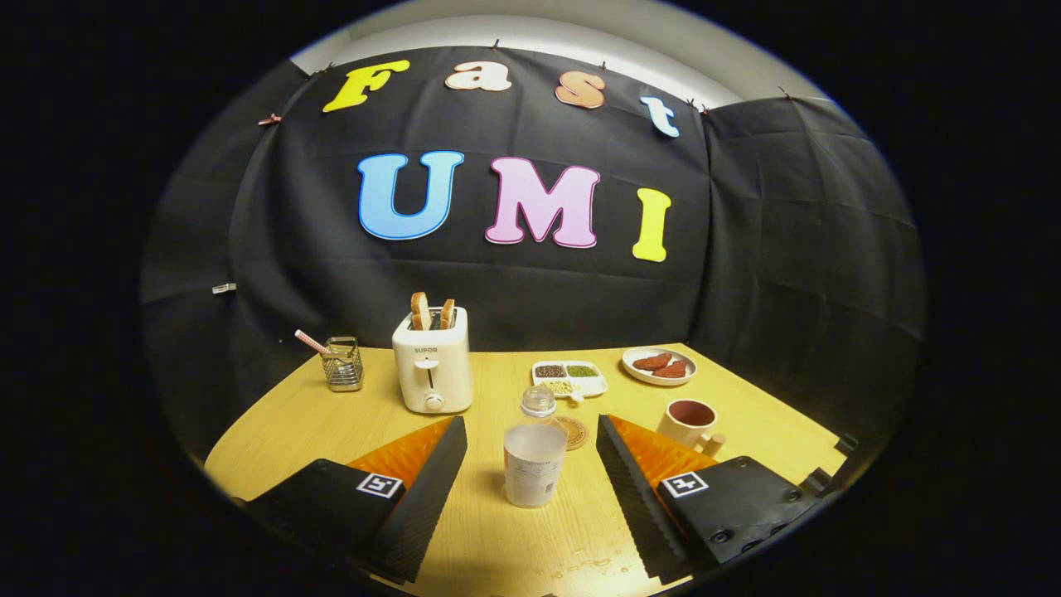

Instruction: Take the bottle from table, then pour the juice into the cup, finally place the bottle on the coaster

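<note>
Bottle stands untouched between the spread gripper fingers.

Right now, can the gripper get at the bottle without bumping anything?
Probably yes. The gripper has its fingers wide open with the bottle standing upright between them, untouched. The coaster sits just behind it and the cup off to the side.

The toaster at the far left of the table bore the brand SUPOR on its front; the bottle's label was unreadable.

The gripper's fingers stood wide apart.
</note>
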Tool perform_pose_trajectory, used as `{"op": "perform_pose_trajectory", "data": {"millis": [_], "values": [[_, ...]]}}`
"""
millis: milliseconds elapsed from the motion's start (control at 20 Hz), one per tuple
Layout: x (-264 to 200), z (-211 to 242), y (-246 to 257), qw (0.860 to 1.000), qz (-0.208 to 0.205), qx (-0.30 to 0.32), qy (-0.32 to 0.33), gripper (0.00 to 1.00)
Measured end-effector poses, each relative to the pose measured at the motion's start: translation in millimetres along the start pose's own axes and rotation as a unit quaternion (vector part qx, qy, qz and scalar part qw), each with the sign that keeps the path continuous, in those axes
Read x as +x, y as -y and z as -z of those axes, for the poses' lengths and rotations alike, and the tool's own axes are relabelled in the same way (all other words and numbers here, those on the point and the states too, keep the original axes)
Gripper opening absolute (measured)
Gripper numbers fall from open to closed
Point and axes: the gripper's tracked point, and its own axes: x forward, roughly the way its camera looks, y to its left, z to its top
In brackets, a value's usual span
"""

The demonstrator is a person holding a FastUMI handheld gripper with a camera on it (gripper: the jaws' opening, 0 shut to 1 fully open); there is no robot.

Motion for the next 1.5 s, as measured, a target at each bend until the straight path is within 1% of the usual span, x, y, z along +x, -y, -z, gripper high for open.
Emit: {"op": "perform_pose_trajectory", "data": {"millis": [100,200,550,700,950,1150,1250,1350,1400,1500], "values": [[8.4,14.8,-1.1,1.0,-0.002,-0.002,-0.004,0.97],[17.4,28.0,6.5,1.0,0.015,-0.006,-0.009,0.97],[60.4,76.8,9.8,0.998,0.035,0.028,-0.035,0.97],[77.1,80.8,12.4,0.998,0.042,0.025,-0.034,0.97],[97.6,78.9,7.0,0.999,0.036,0.026,-0.031,0.97],[102.6,85.9,9.0,0.999,0.034,-0.001,-0.034,0.97],[107.5,90.7,6.7,0.999,0.017,-0.011,-0.038,0.92],[106.3,87.8,7.5,0.999,0.007,-0.019,-0.034,0.81],[107.3,88.8,8.6,0.999,0.004,-0.017,-0.036,0.79],[109.6,89.6,12.7,0.999,0.009,-0.007,-0.042,0.78]]}}
